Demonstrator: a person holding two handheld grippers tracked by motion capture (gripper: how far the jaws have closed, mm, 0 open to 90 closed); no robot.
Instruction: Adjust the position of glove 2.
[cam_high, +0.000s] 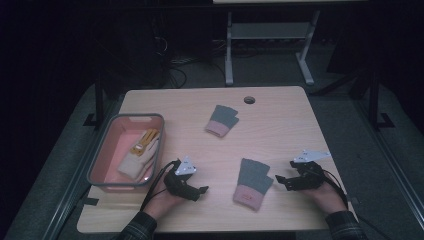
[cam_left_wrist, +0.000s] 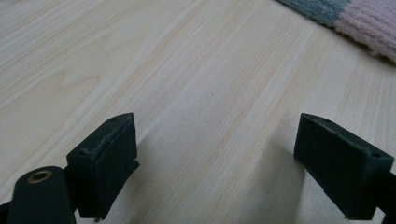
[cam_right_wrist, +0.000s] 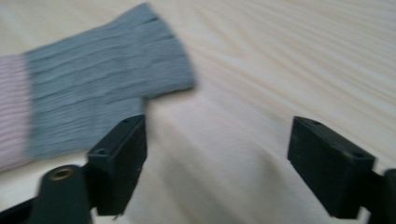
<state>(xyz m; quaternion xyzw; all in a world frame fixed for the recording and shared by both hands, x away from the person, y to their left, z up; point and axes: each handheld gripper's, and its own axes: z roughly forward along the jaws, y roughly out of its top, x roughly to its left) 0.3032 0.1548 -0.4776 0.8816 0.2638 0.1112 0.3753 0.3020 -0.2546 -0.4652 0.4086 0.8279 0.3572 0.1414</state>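
With both grippers' jaws wide and empty, the right gripper (cam_high: 280, 181) should approach the near glove (cam_high: 253, 182) from 3 o'clock, the left gripper (cam_high: 202, 190) from 9.

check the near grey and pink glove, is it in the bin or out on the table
Out. The near glove lies flat on the bare table, apart from the bin, which holds a white and yellow glove.

Light wooden table (cam_high: 280, 117) bearing a grey-and-pink glove (cam_high: 252, 183) between the left gripper (cam_high: 201, 190) and right gripper (cam_high: 281, 181). A second glove (cam_high: 222, 120) lies beyond both; a pink-lined tray (cam_high: 100, 162) stands just outside the left gripper.
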